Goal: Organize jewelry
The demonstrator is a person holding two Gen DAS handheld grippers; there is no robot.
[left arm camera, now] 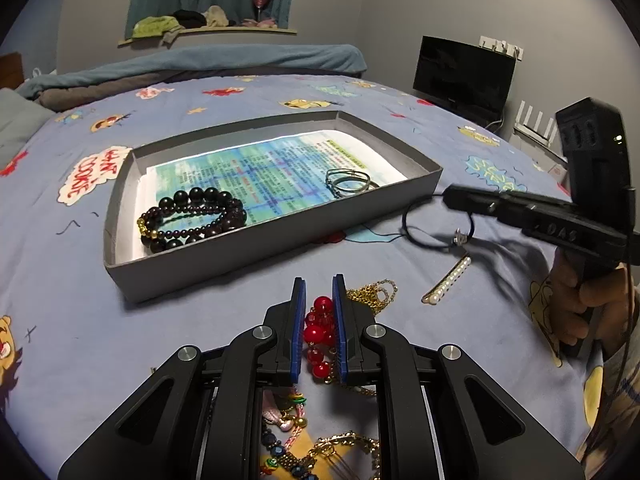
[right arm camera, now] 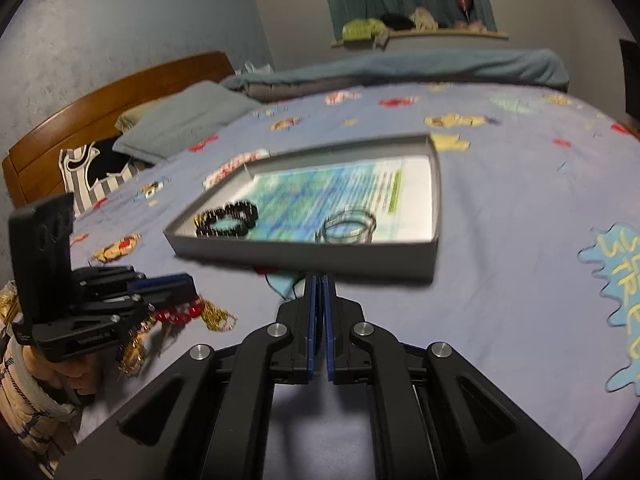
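Note:
A grey shallow box (left arm camera: 248, 240) lined with printed paper lies on the bed. It holds dark bead bracelets (left arm camera: 192, 216) and thin bangles (left arm camera: 348, 182). My left gripper (left arm camera: 319, 284) is closed around a red bead bracelet (left arm camera: 318, 332) lying on the sheet. My right gripper (left arm camera: 450, 194) is shut on a thin black cord necklace (left arm camera: 424, 236) with a small pendant and holds it lifted just right of the box. In the right wrist view the right gripper (right arm camera: 320, 280) is shut; the cord barely shows. The left gripper (right arm camera: 176, 284) is at left.
A pearl hair clip (left arm camera: 448, 280) and a gold chain (left arm camera: 372, 294) lie on the blue cartoon sheet (left arm camera: 200, 340). More tangled jewelry (left arm camera: 312, 440) lies under my left gripper. Pillows (right arm camera: 180, 120) and a wooden headboard (right arm camera: 100, 100) are at left, a monitor (left arm camera: 464, 72) at right.

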